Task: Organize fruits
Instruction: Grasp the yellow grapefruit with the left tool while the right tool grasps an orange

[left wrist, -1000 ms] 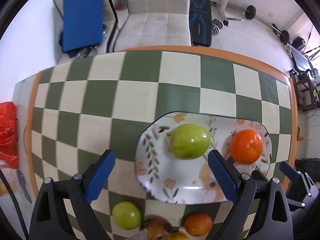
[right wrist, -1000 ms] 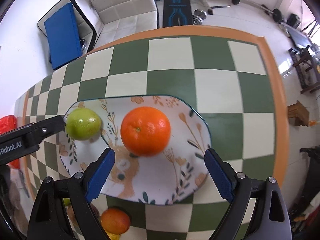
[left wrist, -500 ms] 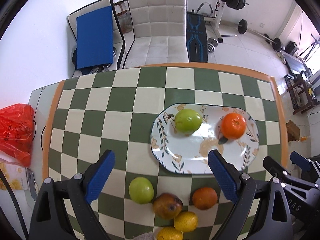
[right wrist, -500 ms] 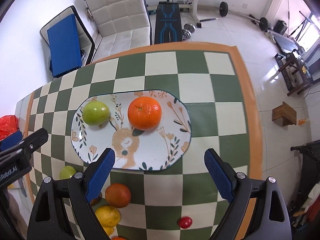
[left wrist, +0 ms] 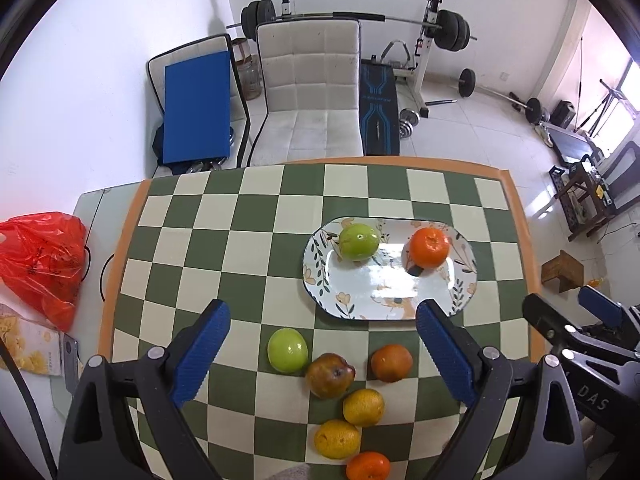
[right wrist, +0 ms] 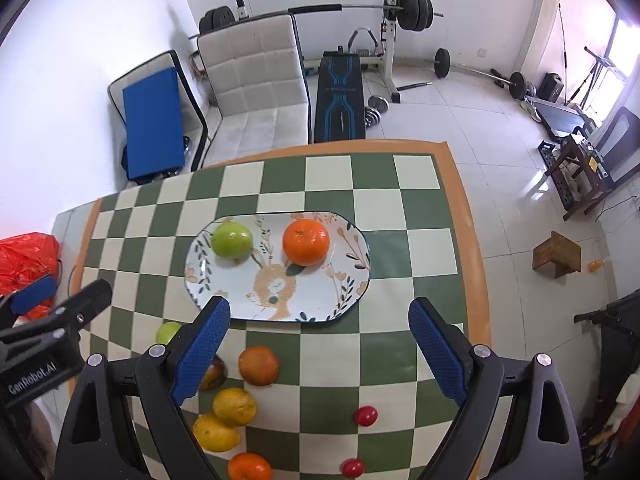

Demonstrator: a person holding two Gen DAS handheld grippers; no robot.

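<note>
1. At frame centre, the plate (right wrist: 348, 300) on the checkered tabletop (right wrist: 400, 208) holds a green apple (right wrist: 232, 240) and an orange (right wrist: 306, 241).
2. Lower left, loose fruit (right wrist: 234, 406) and two cherry tomatoes (right wrist: 365, 416) appear left to sort.
3. Left gripper (left wrist: 322, 350) and right gripper (right wrist: 318, 346): jaws spread, empty.

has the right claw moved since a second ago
Yes. The right claw has pulled back and up from the plate: the orange that sat between its fingers now lies well beyond them, with more table in view.

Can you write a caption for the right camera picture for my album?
Open right gripper above an oval floral plate holding a green apple and an orange mandarin.
</note>
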